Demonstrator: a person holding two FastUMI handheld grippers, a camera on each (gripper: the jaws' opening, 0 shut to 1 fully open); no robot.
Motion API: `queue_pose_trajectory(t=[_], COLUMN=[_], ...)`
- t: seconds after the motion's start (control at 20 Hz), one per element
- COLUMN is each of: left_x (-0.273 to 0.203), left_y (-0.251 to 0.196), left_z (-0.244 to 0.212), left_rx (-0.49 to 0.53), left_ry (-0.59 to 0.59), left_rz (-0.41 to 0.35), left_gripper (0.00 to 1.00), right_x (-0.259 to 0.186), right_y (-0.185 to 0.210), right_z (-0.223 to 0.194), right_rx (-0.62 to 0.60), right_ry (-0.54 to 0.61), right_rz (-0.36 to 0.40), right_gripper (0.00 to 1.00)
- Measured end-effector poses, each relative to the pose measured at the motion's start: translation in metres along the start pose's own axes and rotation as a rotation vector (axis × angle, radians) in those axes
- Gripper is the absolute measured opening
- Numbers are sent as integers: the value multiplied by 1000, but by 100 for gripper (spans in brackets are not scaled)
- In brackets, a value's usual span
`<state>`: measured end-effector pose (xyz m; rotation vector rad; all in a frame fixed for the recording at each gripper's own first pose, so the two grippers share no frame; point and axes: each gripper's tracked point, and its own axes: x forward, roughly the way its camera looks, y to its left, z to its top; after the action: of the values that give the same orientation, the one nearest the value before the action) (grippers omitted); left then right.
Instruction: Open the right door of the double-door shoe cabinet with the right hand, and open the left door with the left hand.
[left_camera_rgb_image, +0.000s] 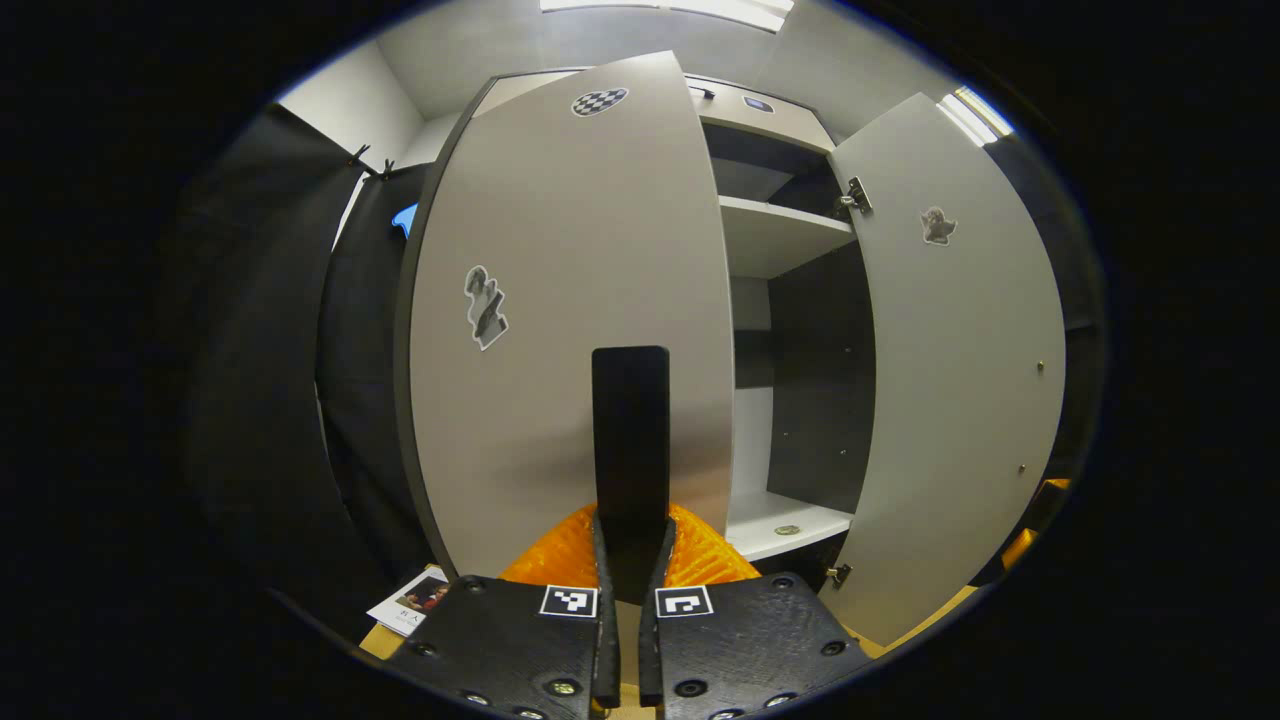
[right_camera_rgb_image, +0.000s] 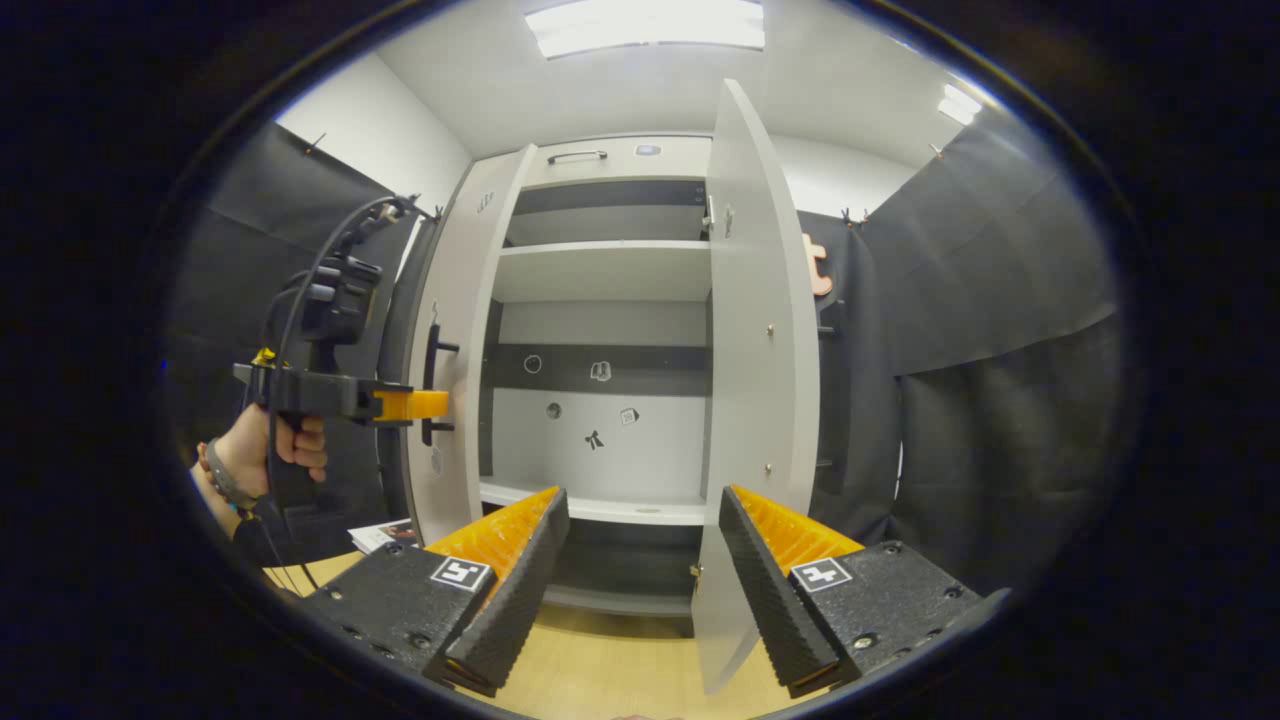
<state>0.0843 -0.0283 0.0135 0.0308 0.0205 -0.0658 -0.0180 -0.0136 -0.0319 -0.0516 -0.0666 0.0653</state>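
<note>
Now, left gripper: fingers pressed onto the black handle of the left door, pinching it from both sides.
Left door: swung partly out from the shoe cabinet, a checkered sticker near its top.
Right gripper: fingers spread wide, holding nothing, facing the cabinet's interior.
Right door: standing wide open, seen edge-on in the right gripper view.
Hand: gripping the left tool at the handle in the right gripper view.
Shelves: white, bare.
</note>
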Motion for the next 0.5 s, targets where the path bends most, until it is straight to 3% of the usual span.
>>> queue_pose_trajectory(t=[0.15, 0.3, 0.5], left_x=[-16, -35, -56], left_y=[9, 27, 49], left_z=[-1, 1, 0], left_rx=[-6, 32, 8], left_ry=[16, 7, -5], left_rz=[-13, 20, 58], left_gripper=[7, 7, 6], right_x=[-1, 3, 8], right_y=[-2, -2, -1], right_z=[-1, -4, -5], right_rx=[5, 19, 23], right_ry=[1, 3, 6], right_rz=[-4, -9, -2], right_gripper=[94, 94, 94])
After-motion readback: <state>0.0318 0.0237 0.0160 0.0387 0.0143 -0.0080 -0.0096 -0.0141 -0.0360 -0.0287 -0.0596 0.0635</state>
